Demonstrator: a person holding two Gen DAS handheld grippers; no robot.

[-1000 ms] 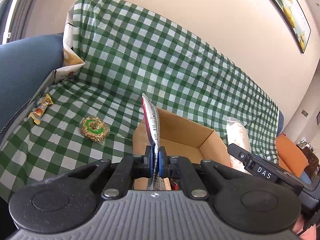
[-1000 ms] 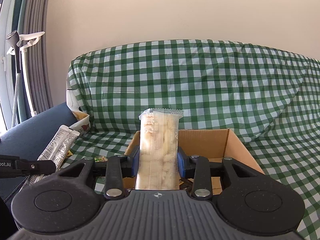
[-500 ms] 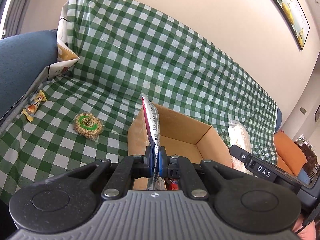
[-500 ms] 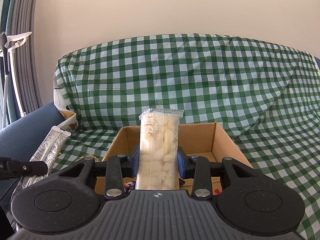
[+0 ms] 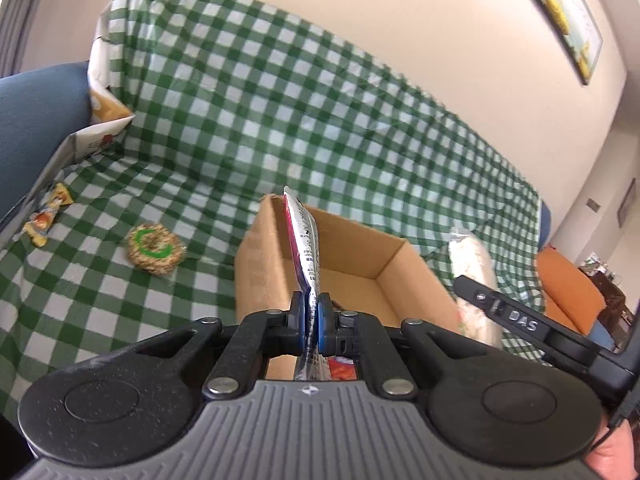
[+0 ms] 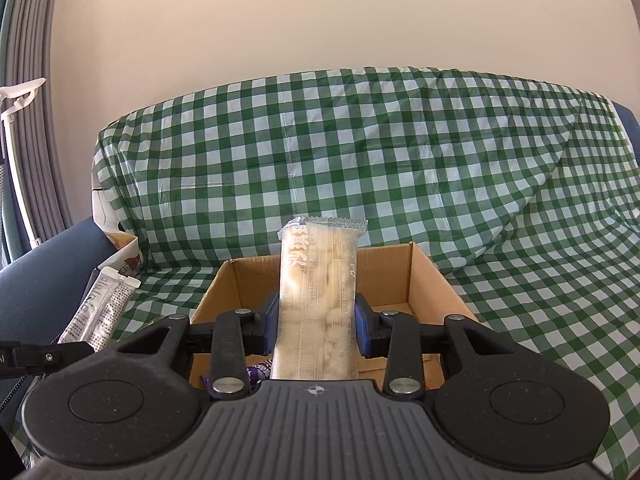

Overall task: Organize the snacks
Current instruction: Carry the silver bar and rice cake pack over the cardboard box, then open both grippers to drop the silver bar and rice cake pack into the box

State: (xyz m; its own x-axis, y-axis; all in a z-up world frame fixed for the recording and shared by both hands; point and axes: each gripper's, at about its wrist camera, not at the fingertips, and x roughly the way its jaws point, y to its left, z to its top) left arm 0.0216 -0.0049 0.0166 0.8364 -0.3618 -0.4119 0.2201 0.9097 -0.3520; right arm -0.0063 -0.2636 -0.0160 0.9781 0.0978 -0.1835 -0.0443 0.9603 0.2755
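Left wrist view: left tool (image 5: 311,322) pinches a flat packet (image 5: 305,240) over the cardboard box (image 5: 260,264), round snack (image 5: 154,247) nearby.

My own gripper body hides the near part of the cardboard box (image 6: 424,276), so I only catch a purple scrap and an orange-red bit of whatever's inside. The print on my silver packet (image 5: 306,240) is too small to read. The framed picture (image 5: 560,12) is cut off at the top edge.

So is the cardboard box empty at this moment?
No. Cardboard box is open-topped, with purple and red wrappers lying at its near end.
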